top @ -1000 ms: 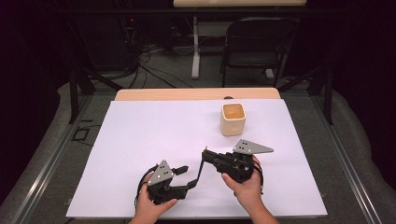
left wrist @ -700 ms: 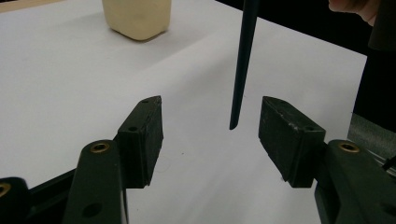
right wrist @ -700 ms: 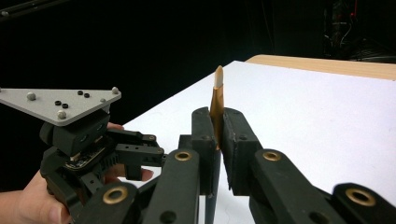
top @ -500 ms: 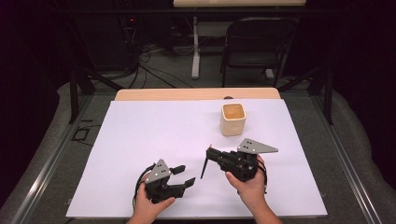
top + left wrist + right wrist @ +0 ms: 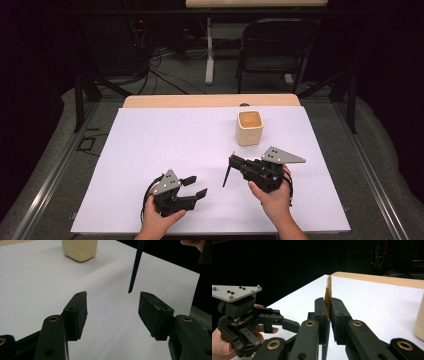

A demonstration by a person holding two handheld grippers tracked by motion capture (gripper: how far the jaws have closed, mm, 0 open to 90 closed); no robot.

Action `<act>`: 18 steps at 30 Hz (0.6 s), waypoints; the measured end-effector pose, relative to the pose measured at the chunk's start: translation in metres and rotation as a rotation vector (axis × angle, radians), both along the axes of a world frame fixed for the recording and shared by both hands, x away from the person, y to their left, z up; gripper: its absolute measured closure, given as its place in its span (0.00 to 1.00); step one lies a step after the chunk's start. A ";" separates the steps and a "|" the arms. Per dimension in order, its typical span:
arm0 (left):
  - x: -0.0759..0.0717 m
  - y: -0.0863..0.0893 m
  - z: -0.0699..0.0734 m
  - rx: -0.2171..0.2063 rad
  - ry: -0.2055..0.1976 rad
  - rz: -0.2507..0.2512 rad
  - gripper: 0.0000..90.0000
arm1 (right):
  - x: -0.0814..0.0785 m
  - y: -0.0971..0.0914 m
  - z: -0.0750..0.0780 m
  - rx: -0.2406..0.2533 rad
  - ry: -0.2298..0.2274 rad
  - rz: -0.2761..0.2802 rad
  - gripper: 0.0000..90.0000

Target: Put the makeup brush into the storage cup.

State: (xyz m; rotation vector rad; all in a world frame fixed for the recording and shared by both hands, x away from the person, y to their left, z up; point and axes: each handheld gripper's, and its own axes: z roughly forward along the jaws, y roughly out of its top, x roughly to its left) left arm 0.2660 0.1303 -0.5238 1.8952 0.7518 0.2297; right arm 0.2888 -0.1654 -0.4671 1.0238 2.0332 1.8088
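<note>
I can see no words or labels on anything here. The right gripper [image 5: 234,164] is squeezed shut on a thin stick [image 5: 227,176]. In the right gripper view the stick [image 5: 328,295] sits between the two black pads; its top end looks tan and pokes up past the jaw tips, and its dark end hangs down under the jaws. From the high view that dark end points down at the white table sheet [image 5: 165,140], and I cannot tell if the tip touches it. The left gripper [image 5: 196,186] is wide open with nothing between its jaws, and it rests low by the white sheet, held in the left hand [image 5: 156,222]. In the left gripper view the dark stick [image 5: 135,267] hangs just ahead of the open jaws, a bit toward the right-side jaw. A cream cup [image 5: 249,127] stands farther out past the right gripper, well apart from both, and it shows up beyond the left gripper's jaws too [image 5: 79,249]. The right hand [image 5: 272,192] holds its gripper up off the sheet.
</note>
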 end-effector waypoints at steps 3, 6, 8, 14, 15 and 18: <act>0.001 0.001 0.000 -0.005 0.005 0.008 0.45 | 0.000 -0.002 0.001 -0.001 -0.006 -0.012 0.93; 0.002 0.003 0.000 -0.008 0.006 0.010 0.45 | 0.001 -0.004 0.001 -0.012 -0.014 -0.016 0.93; 0.002 0.003 0.000 -0.011 0.008 0.015 0.45 | 0.001 -0.005 0.001 -0.010 -0.011 -0.021 0.93; 0.003 0.006 -0.001 -0.010 0.014 0.023 0.45 | 0.002 -0.008 0.000 -0.019 -0.011 -0.033 0.93; 0.004 0.006 -0.001 -0.009 0.014 0.025 0.45 | 0.002 -0.009 0.000 -0.022 -0.011 -0.034 0.93; 0.004 0.007 -0.001 -0.012 0.013 0.031 0.45 | 0.002 -0.011 0.000 -0.022 -0.008 -0.039 0.93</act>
